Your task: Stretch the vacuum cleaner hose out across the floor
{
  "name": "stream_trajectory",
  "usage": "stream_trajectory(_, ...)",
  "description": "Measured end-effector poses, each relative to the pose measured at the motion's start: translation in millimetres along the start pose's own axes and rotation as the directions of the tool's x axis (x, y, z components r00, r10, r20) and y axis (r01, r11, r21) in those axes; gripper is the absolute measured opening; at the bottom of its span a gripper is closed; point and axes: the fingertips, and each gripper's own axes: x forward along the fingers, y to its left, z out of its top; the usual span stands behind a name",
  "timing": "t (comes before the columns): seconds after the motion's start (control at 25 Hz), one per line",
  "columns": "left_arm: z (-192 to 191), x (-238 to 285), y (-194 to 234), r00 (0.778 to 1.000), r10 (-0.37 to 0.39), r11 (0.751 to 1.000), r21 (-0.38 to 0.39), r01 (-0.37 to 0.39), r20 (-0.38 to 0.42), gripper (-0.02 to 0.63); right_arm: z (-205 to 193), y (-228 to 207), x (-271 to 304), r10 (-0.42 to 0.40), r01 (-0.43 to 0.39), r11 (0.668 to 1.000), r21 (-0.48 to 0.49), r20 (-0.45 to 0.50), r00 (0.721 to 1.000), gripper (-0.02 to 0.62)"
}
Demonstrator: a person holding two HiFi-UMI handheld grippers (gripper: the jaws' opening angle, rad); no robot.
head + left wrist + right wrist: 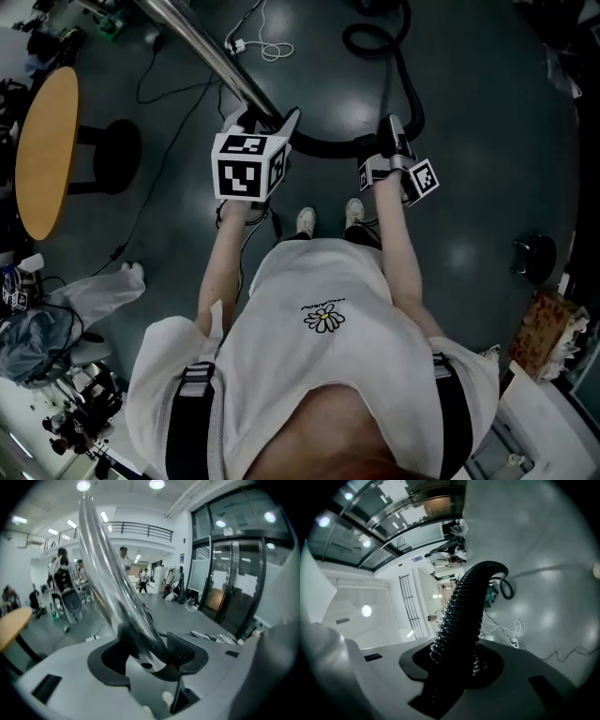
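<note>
Two claws at work: right one gripping, left one open.
My right claw [454, 660] is clamped on the black ribbed vacuum cleaner hose [464, 606], so I can draw it along. My left claw [147, 656] stands wide apart, with the shiny chrome wand tube [105, 573] lying loose between its jaws, leaning on one pad rather than pinched. Farther out, the hose curves across the dark grey floor [469, 122] to a loop well beyond me, so I judge the stretching has far to go.

left hand-held gripper [264, 122]: jaws wide apart (tube [108, 573] between them) | right hand-held gripper [394, 141]: clamped on hose [464, 606] | forearms [220, 272]: both stretched forward
</note>
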Motion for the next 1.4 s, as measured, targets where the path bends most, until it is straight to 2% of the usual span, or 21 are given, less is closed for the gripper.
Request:
stream_trajectory(0.08,-17.6,-7.6,12.8,0.997,-0.061,0.988,-0.145,0.053,-0.051,0.235,14.7,26.5,9.9,0.029,-0.03,0.989,-0.146,-0.014,0.999,0.149)
stream_trajectory(0.2,-28.6,-42.2,54.9,0.997,0.068,0.996,-0.054,-0.069,-0.022,0.233,32.9,77.8,26.5,0.038,-0.07,0.916,-0.395,-0.087,0.995,0.149)
stream_trajectory(0.28,-31.3,-56.4,76.7,0.992,0.128,0.992,0.008,-0.128,0.003,0.233,21.3,122.3,40.8,0.003,-0.114,0.808,-0.579,-0.19,0.982,0.15)
stream_trajectory(0.32,-30.5,-58.2,80.1,0.993,0.117,0.993,0.005,-0.118,0.014,0.233,3.9,145.8,47.9,-0.029,-0.166,0.715,-0.68,-0.265,0.964,0.149)
stream_trajectory(0.36,-27.2,-57.7,78.1,0.995,0.091,0.996,0.0,-0.091,0.032,0.233,-21.2,166.6,53.6,-0.083,-0.246,0.579,-0.777,-0.357,0.931,0.149)
stream_trajectory(0.4,-20.6,-56.1,71.4,0.996,0.06,0.998,0.015,-0.061,0.062,0.233,-52.0,180.6,56.6,-0.174,-0.348,0.399,-0.849,-0.442,0.88,0.149)
stream_trajectory(0.44,-10.0,-54.6,61.1,0.994,0.031,0.997,0.062,-0.038,0.108,0.233,-85.0,185.0,55.6,-0.303,-0.462,0.183,-0.868,-0.497,0.813,0.15)
stream_trajectory(0.48,4.5,-54.1,48.1,0.985,0.009,0.989,0.144,-0.034,0.172,0.233,-115.7,180.6,49.6,-0.454,-0.584,-0.042,-0.81,-0.505,0.734,0.149)
stream_trajectory(0.52,21.5,-55.3,33.2,0.968,-0.006,0.967,0.248,-0.058,0.251,0.233,-139.0,169.1,37.8,-0.608,-0.702,-0.232,-0.673,-0.463,0.645,0.149)
stream_trajectory(0.56,38.5,-57.9,17.2,0.943,-0.02,0.93,0.353,-0.104,0.331,0.233,-150.4,153.5,21.1,-0.747,-0.8,-0.344,-0.491,-0.374,0.55,0.149)
stream_trajectory(0.6,52.2,-60.6,0.5,0.918,-0.041,0.887,0.438,-0.149,0.394,0.234,-148.1,137.7,1.9,-0.852,-0.87,-0.375,-0.32,-0.25,0.46,0.149)
stream_trajectory(0.68,64.9,-61.9,-33.6,0.896,-0.131,0.829,0.542,-0.136,0.425,0.235,-113.2,118.4,-32.9,-0.944,-0.937,-0.327,-0.121,0.012,0.328,0.149)
stream_trajectory(0.76,62.8,-56.8,-66.0,0.892,-0.268,0.792,0.611,-0.01,0.363,0.235,-68.5,121.7,-52.9,-0.936,-0.952,-0.304,-0.043,0.201,0.29,0.149)
stream_trajectory(0.88,53.1,-37.8,-103.2,0.89,-0.387,0.658,0.749,0.085,0.239,0.235,-31.9,149.4,-63.6,-0.866,-0.932,-0.347,0.104,0.347,0.361,0.143)
stream_trajectory(1.0,42.4,-19.4,-145.2,0.866,-0.49,0.547,0.807,0.221,0.096,0.235,-43.4,175.1,-79.4,-0.841,-0.889,-0.357,0.287,0.316,0.439,0.138)
stream_trajectory(1.08,35.3,-22.3,-176.4,0.8,-0.6,0.52,0.757,0.395,-0.006,0.235,-54.2,189.4,-90.4,-0.831,-0.847,-0.373,0.378,0.27,0.487,0.138)
stream_trajectory(1.16,42.7,-35.7,-191.9,0.698,-0.714,0.501,0.662,0.557,-0.048,0.235,-48.0,200.0,-87.3,-0.792,-0.808,-0.421,0.411,0.268,0.549,0.137)
stream_trajectory(1.24,54.7,-50.2,-196.3,0.587,-0.808,0.463,0.558,0.689,-0.054,0.235,-37.1,203.9,-77.0,-0.778,-0.8,-0.478,0.363,0.248,0.578,0.135)
stream_trajectory(1.28,56.9,-53.9,-197.6,0.562,-0.825,0.45,0.534,0.716,-0.058,0.235,-34.3,205.0,-73.5,-0.779,-0.8,-0.505,0.323,0.229,0.584,0.135)
stream_trajectory(1.32,55.2,-52.9,-198.8,0.572,-0.817,0.448,0.547,0.708,-0.071,0.235,-34.9,206.7,-71.8,-0.779,-0.798,-0.532,0.285,0.204,0.592,0.135)
stream_trajectory(1.4,45.4,-39.2,-199.6,0.668,-0.737,0.456,0.657,0.601,-0.099,0.235,-49.0,210.3,-71.2,-0.775,-0.779,-0.579,0.241,0.134,0.618,0.136)
